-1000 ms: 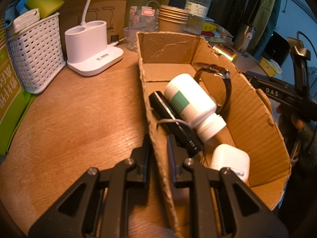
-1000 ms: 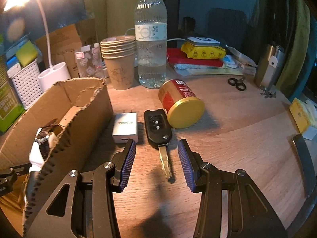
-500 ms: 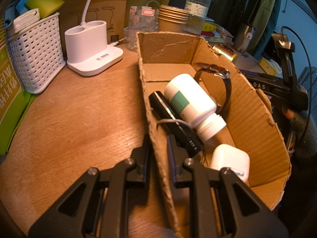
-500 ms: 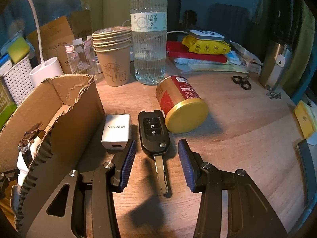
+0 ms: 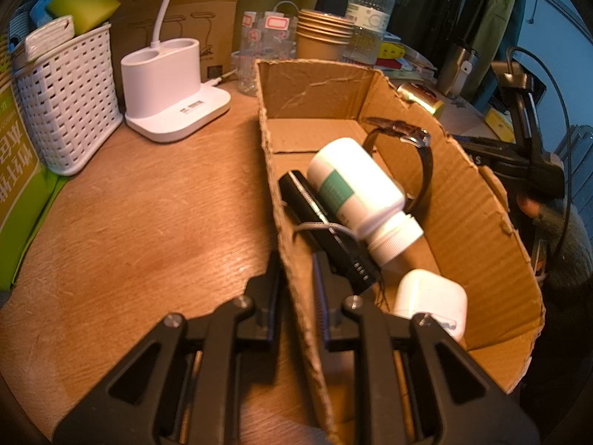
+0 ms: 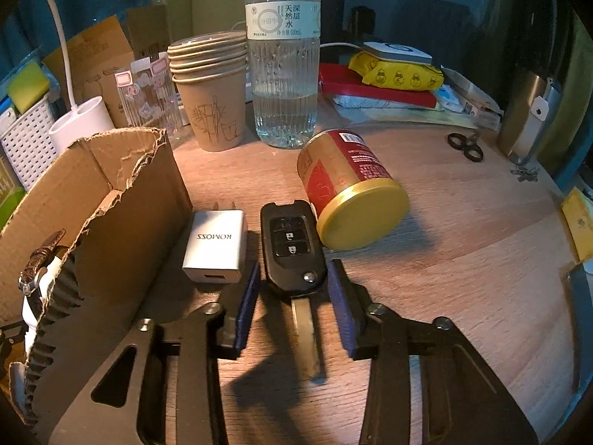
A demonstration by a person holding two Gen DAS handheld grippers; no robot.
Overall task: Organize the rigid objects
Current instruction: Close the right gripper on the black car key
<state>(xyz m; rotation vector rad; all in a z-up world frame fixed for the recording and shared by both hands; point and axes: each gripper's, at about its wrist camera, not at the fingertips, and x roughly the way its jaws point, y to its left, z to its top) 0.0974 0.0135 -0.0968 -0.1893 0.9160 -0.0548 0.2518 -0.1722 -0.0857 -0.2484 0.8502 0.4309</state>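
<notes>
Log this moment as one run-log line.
left hand-held gripper: clamped on cardboard box wall | right hand-held gripper: jaws closing around car key, pads not yet touching | charger: on table

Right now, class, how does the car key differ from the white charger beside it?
The car key is black; the charger is white. The key sits between the right gripper's blue pads, which have just been closing; the charger lies outside them, nearer the box. The key has buttons and a blade, the charger prongs and a port. Both lie flat on the table.
</notes>
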